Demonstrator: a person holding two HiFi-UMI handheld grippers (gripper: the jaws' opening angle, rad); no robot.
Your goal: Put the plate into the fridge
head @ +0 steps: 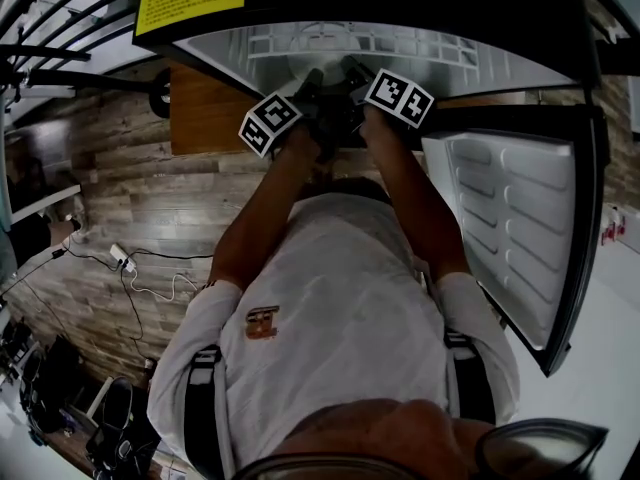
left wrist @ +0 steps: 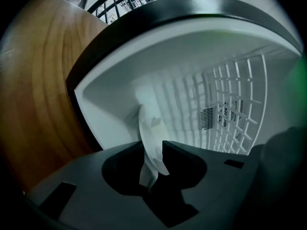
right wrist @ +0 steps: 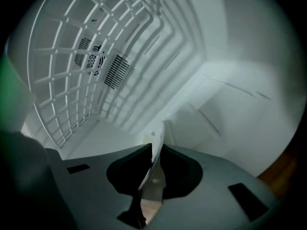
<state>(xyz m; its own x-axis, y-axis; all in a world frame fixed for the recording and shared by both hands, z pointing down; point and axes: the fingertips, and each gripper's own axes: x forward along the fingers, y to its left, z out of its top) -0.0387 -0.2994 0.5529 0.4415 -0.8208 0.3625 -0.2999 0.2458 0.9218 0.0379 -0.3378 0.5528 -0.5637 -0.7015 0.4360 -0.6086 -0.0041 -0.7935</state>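
1. The left gripper (left wrist: 153, 150) has its jaws nearly together, pinched on the rim of the white plate (left wrist: 149, 128). The plate rises edge-on from between the jaws and runs on ahead of them.
2. The right gripper (right wrist: 154, 150) is likewise almost closed, with its jaws clamped on the opposite side of the same thin rim, so the plate hangs between the two grippers.
3. In the head view the two grippers sit side by side at the end of the person's (head: 330, 318) outstretched arms. Their tips angle toward each other, and a marker cube (head: 270, 125) sits behind each pair of jaws.
4. Both pairs of jaws and the plate are inside the open fridge (head: 450, 53), with its white walls ahead of and around the tips.
5. A white wire rack (left wrist: 235, 99) stands ahead and to the right of the left gripper. From the right gripper it lies ahead and to the left, with a slatted vent (right wrist: 115, 71) behind the bars.
6. The fridge door (head: 520, 218) is swung open on the outer side of the right gripper.
7. A wooden panel (left wrist: 38, 90) stands just outside the cabinet, on the outer side of the left gripper.
8. Whether the plate's lower edge touches the fridge floor below the jaws cannot be told.
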